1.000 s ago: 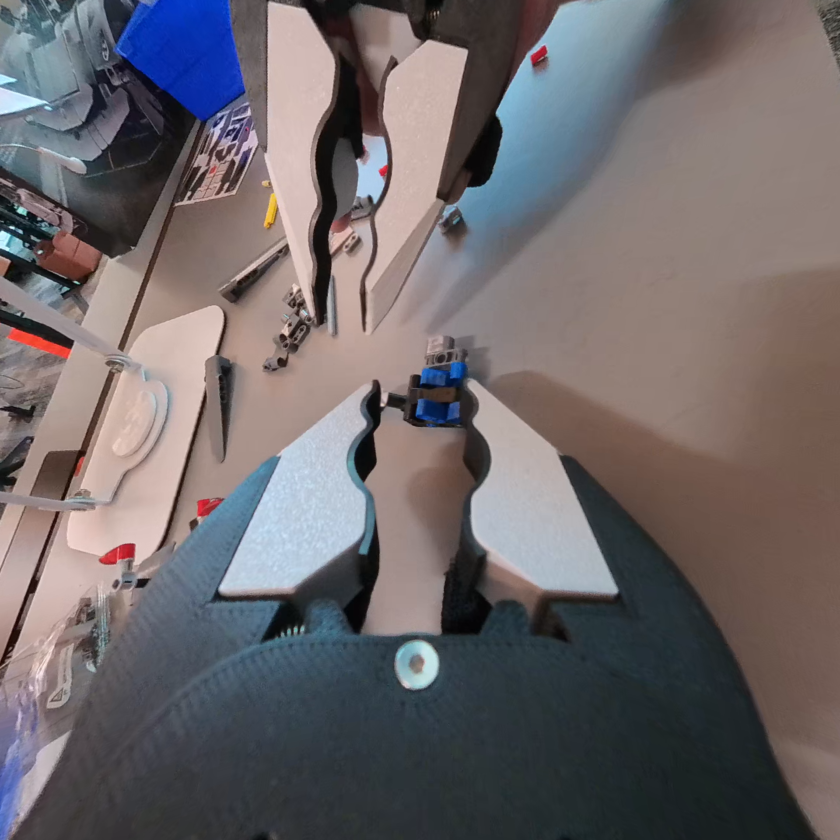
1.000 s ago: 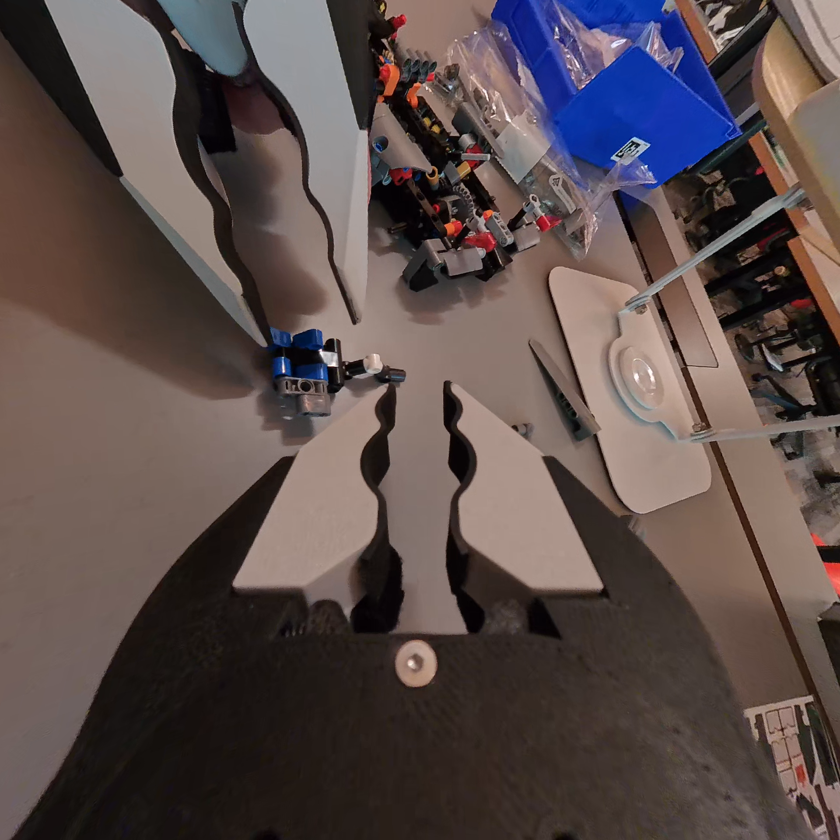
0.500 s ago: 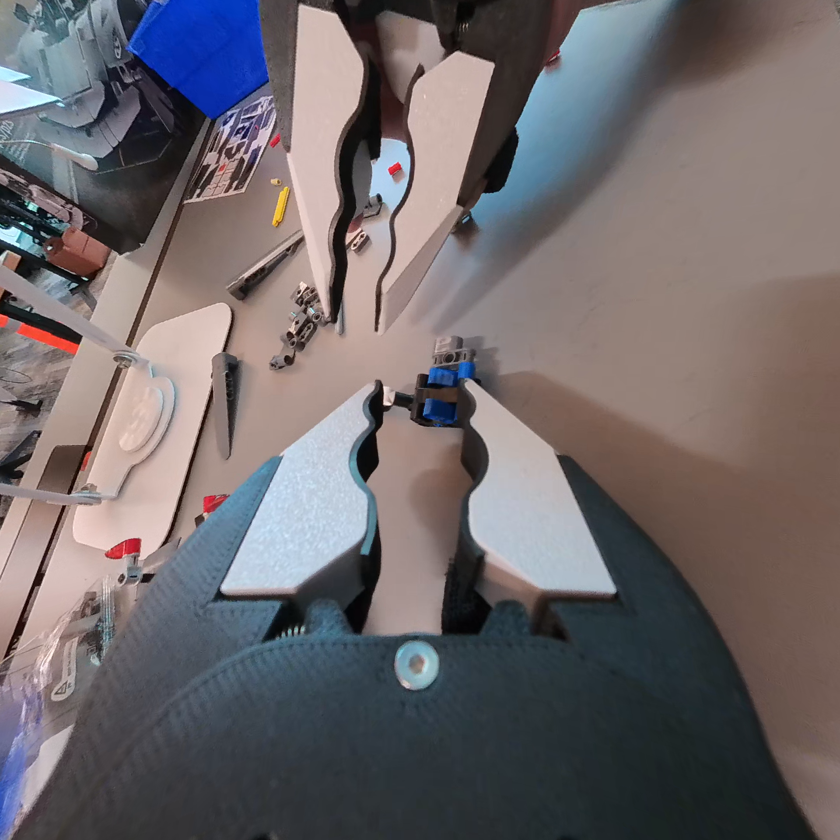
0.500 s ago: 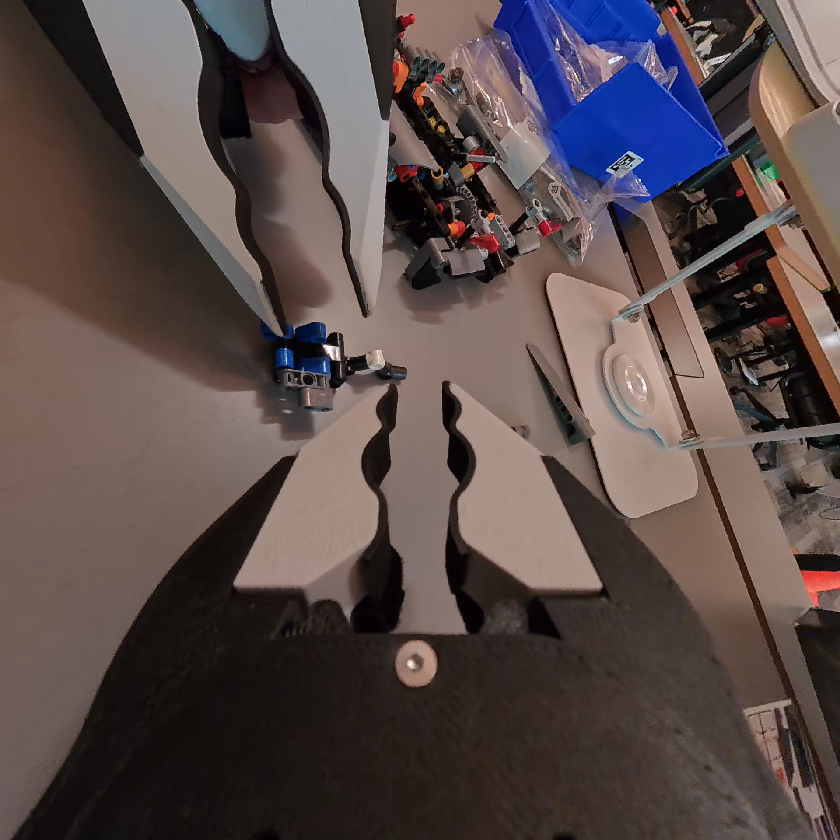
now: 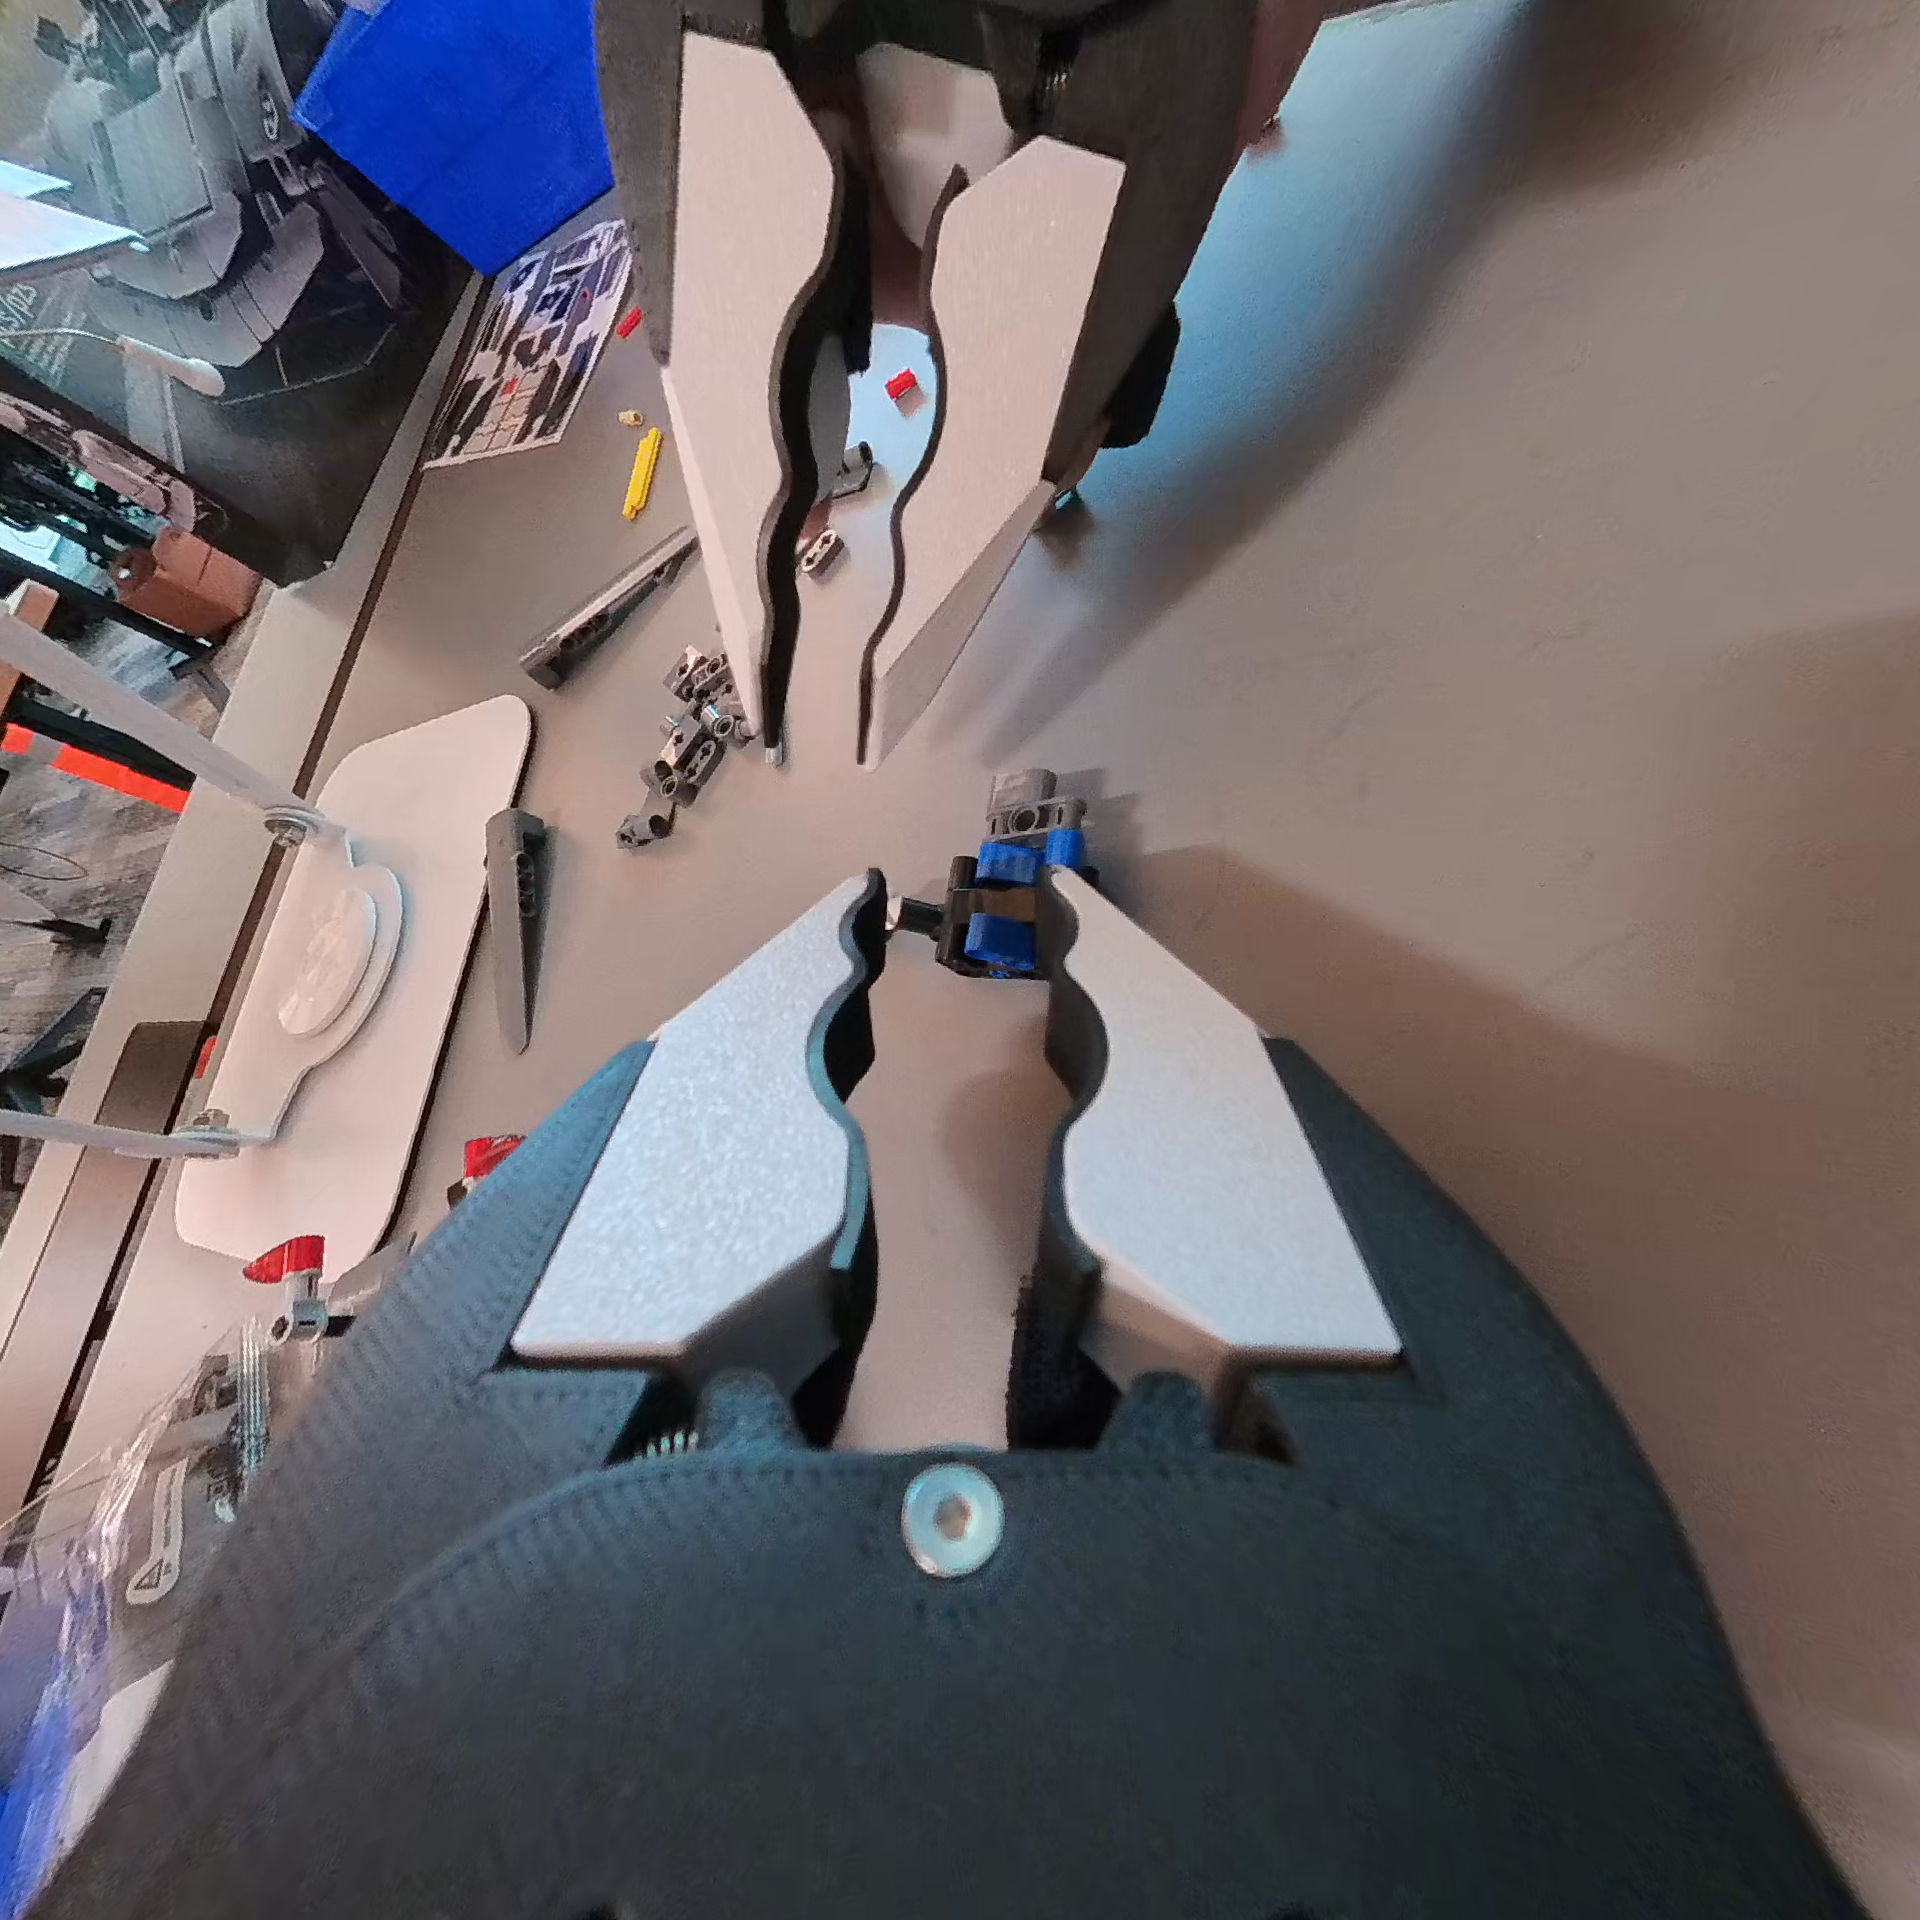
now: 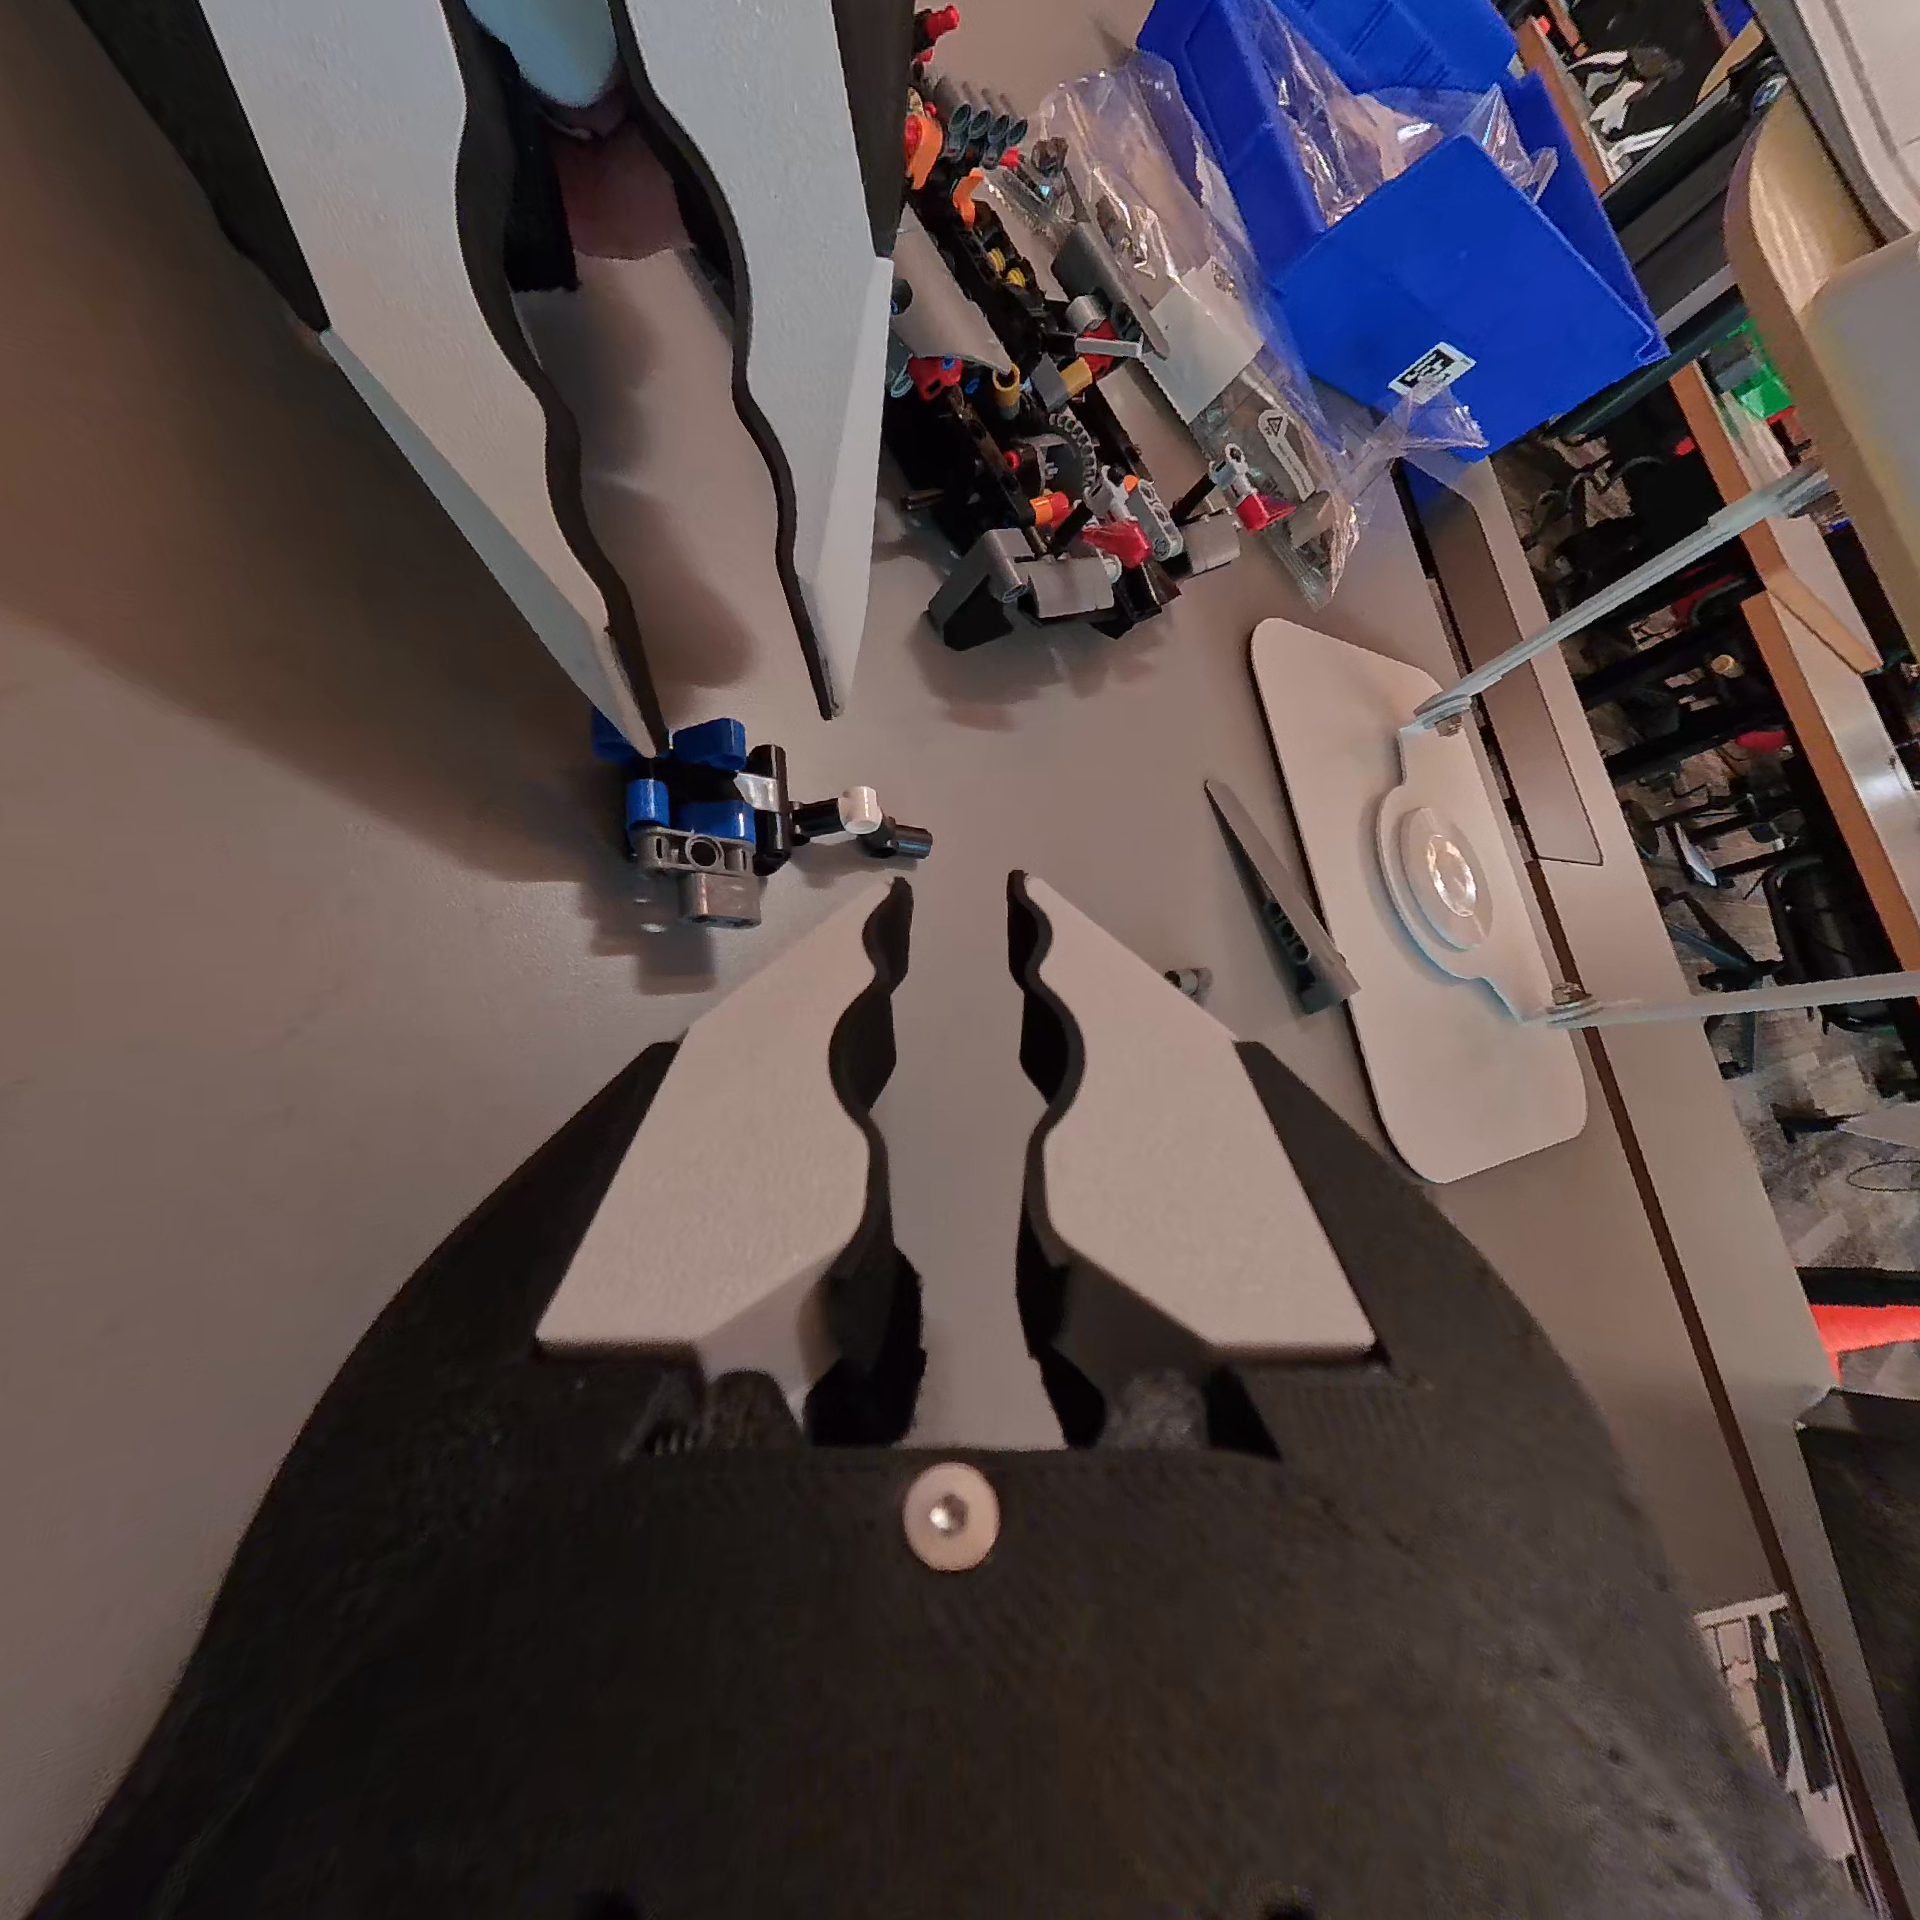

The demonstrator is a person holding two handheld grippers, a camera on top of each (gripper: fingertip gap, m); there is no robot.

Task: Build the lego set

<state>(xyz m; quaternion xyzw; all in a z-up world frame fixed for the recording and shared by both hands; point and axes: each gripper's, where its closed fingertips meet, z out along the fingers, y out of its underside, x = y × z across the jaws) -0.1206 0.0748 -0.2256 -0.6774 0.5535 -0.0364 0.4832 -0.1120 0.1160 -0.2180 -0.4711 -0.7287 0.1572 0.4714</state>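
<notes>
My spread left gripper (image 5: 966,904) straddles the small blue, black and grey lego assembly (image 5: 1006,894) on the grey tabletop (image 5: 1455,520).
Since a second ago my right gripper (image 6: 956,883), parted and empty, has edged closer.

Grey-brown tabletop (image 5: 1558,520) filled most of frame, shadowed lower right. Chair legs on patterned carpet (image 6: 1818,1122) at right edge. Soft bluish glare at top.

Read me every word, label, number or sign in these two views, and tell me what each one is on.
I do not quote writing; here is what bears it.
Blue bin: white sticker with a black code.
Clear bag: printed warning mark, too small to read.
Sticker sheet: dark shapes, no legible words.
Dark box: blurred print near its edge.
</notes>
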